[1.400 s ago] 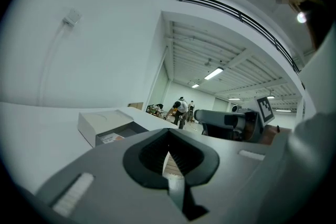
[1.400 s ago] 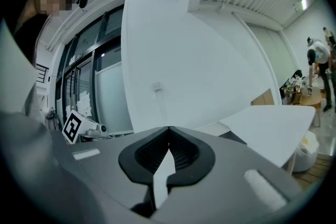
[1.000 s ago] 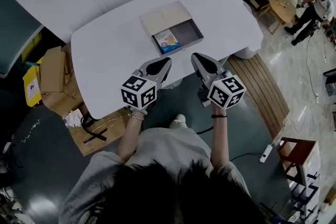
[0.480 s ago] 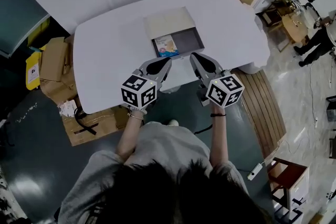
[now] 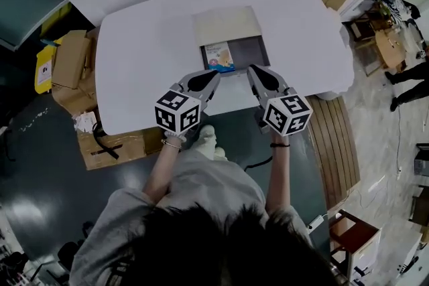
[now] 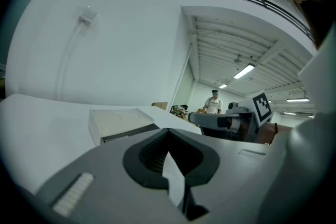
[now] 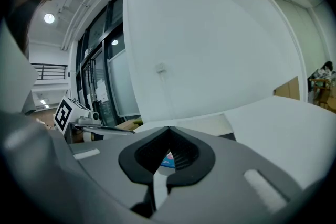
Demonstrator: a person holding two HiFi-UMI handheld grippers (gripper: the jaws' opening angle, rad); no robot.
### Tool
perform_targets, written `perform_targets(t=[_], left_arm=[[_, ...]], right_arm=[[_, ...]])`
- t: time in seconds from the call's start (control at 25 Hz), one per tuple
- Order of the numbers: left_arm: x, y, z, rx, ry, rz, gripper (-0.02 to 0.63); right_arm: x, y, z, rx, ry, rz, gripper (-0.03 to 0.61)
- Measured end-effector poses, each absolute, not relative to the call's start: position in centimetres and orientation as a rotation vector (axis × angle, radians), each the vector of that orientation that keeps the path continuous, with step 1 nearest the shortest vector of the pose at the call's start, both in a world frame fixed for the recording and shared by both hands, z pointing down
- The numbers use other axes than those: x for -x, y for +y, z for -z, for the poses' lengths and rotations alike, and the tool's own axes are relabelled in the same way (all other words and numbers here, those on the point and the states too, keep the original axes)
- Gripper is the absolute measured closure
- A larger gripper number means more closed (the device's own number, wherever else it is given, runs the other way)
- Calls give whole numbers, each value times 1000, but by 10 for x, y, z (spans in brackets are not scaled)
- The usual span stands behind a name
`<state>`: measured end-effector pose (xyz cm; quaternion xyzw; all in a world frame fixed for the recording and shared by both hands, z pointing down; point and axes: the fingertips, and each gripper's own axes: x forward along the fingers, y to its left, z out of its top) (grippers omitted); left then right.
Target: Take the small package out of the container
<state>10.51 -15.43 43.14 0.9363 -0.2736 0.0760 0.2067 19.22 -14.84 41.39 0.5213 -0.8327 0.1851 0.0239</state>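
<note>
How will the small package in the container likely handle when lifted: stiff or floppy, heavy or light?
The small package looks flat and thin with a printed face, so it is probably light and somewhat flexible. Lying flat on the container floor, it may slide rather than lift; it shouldn't roll.

Most of the small package point(image 7: 167, 160) is blocked by the closed jaws of the right gripper point(image 7: 168, 131), only a blue sliver is seen. In the left gripper view the container's point(image 6: 118, 122) inside is hidden by its wall.
</note>
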Motion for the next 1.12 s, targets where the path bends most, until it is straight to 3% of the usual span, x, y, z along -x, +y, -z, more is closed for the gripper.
perform_targets(t=[0.6,1.12], left_arm=[[-105,-203,-479,-2495,-731,-288,621],[-105,-223,-498,-2440,-703,-304,621]], right_arm=[[-184,-212,-463,-1471,-2475,-707,546],[-177,-243,-505,-1228,-2357,-1010,525]])
